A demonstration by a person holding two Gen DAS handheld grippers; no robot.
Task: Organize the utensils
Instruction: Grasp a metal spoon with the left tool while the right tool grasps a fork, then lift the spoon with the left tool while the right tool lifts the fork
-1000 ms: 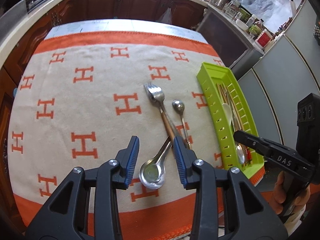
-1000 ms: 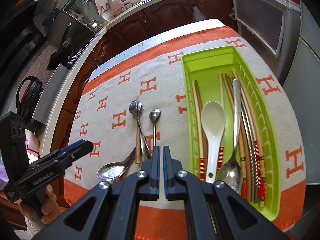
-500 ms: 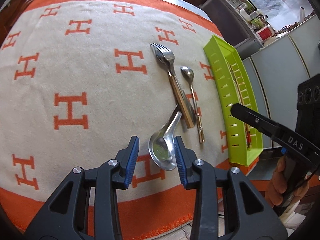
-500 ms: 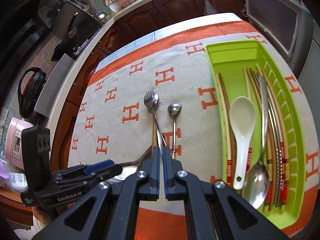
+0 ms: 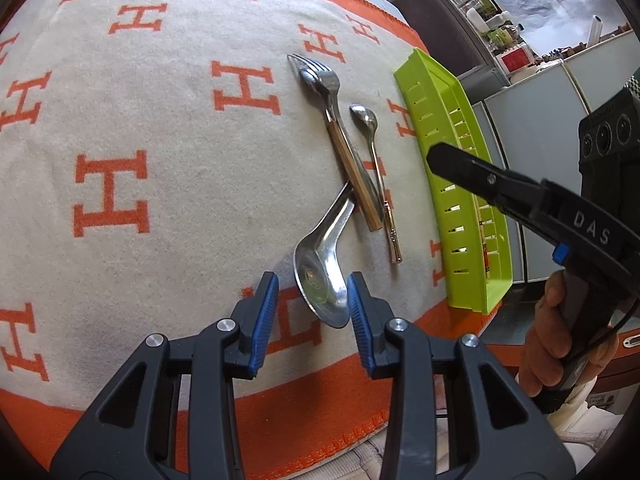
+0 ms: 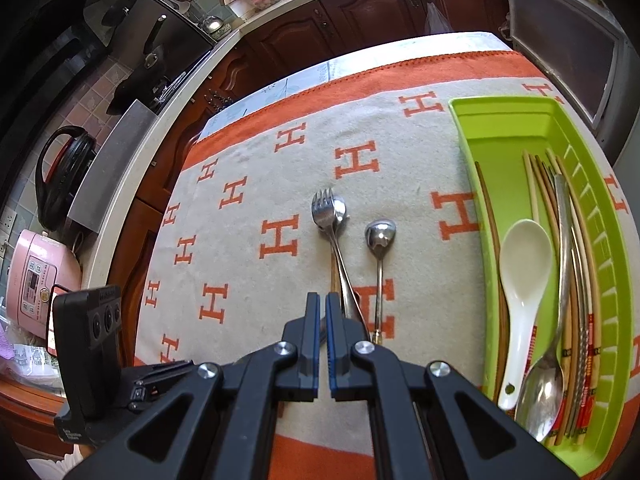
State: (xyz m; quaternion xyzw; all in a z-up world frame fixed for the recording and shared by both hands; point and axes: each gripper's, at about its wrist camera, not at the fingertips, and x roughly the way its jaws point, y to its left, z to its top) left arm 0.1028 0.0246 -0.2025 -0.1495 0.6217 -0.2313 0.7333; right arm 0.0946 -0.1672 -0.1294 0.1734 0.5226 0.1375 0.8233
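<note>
The left gripper [image 5: 313, 312], having dropped lower over the last second, is now straddling the bowl of the large steel spoon [image 5: 322, 276] with its jaws partly open and not yet pressing. That spoon is lying on the orange-and-cream cloth covering the bench [image 5: 120, 128], left of the lime-green plastic tray [image 5: 466, 216], its handle tucked under the wood-handled fork [image 5: 344, 144]. The right gripper [image 6: 322, 338] is waiting shut and empty, having drifted sideways beside the tray. A grasp seems imminent.
</note>
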